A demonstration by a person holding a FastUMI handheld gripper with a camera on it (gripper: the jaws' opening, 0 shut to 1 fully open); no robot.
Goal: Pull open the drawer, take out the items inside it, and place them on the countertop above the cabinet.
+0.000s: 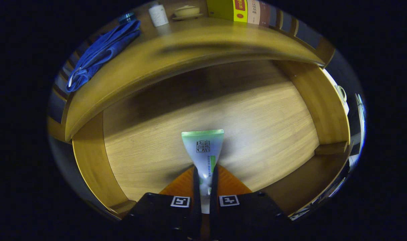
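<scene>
The claw (204, 187) gripped a white-and-green tube (203, 150) between both fingers, over the open wooden drawer (257, 113). On the tabletop (190, 43) at twelve o'clock lay a blue cloth (101, 53).

A white-and-green tube (203, 152), pinched between the two fingers of the claw (204, 187) above the open drawer (257, 117), carries a small dark square logo with Chinese characters near its crimped end, and a column of green print lower down; both are too small to make out. Each finger bears a black-and-white square marker (180, 201), a coded pattern rather than words. On the desk (196, 36) beyond, a row of books (247, 11) shows spines with Chinese lettering, one yellow with a red patch, none legible. A white bottle (158, 15) stands nearby, its label blank from here.
</scene>
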